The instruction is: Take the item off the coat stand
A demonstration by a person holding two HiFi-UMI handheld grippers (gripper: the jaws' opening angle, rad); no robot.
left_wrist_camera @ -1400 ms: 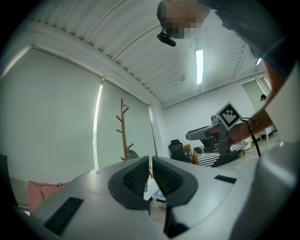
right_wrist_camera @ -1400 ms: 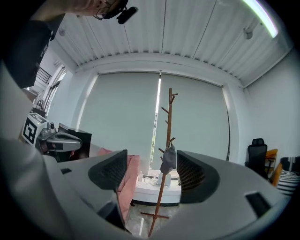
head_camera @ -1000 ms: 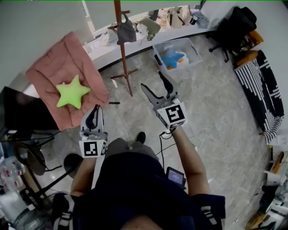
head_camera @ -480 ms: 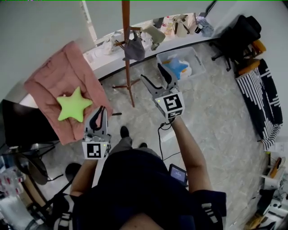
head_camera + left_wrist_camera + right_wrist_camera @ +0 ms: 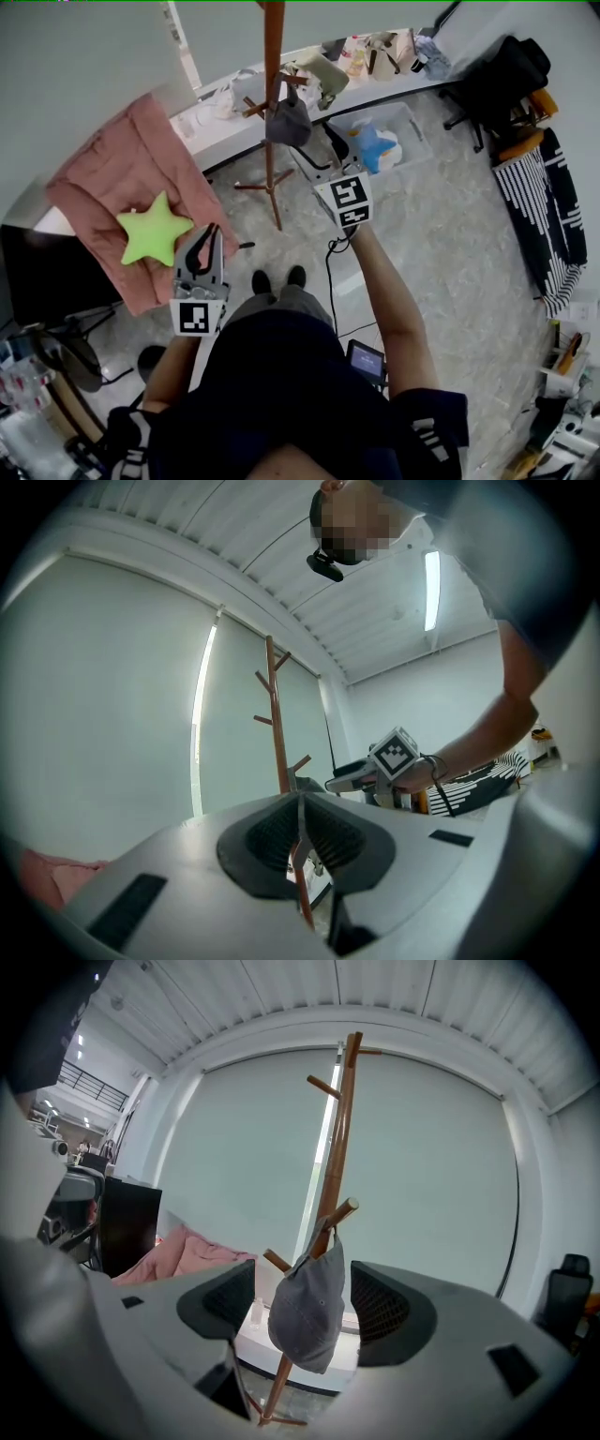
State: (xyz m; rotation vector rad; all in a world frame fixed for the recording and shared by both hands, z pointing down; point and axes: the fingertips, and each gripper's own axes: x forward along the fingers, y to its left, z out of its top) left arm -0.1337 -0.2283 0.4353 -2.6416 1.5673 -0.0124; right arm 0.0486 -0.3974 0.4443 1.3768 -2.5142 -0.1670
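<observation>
1. The grey fabric cap (image 5: 309, 1314) hangs from a short upward-slanting peg of the brown wooden coat stand (image 5: 338, 1138). It sits in the gap between the right gripper's (image 5: 317, 155) jaws.
2. Those jaws are spread wide and released. One dark ribbed pad (image 5: 228, 1303) stands to the left of the cap and the other to its right, and neither touches the fabric. I cannot tell whether the cap is already inside the jaws or just ahead of their tips.
3. A second ago the right gripper was lower in the head view and well apart from the stand. It has since moved forward, so its jaws now lie just beside the cap and the pole.
4. The stand's pole runs up behind the cap, and its spread feet show below the jaws on the grey mottled floor (image 5: 441, 244).
5. The left gripper (image 5: 207, 236) has stayed low at the person's side, with its jaws clenched together on nothing. Its own view shows the stand beyond their tips.
6. Left of those clenched jaws lies a pink quilted blanket (image 5: 101, 183) carrying a lime-green star-shaped cushion (image 5: 153, 229).
7. Beyond the right jaws sits a clear plastic bin (image 5: 405, 119) holding a blue item, against a cluttered white bench (image 5: 225, 141).
</observation>
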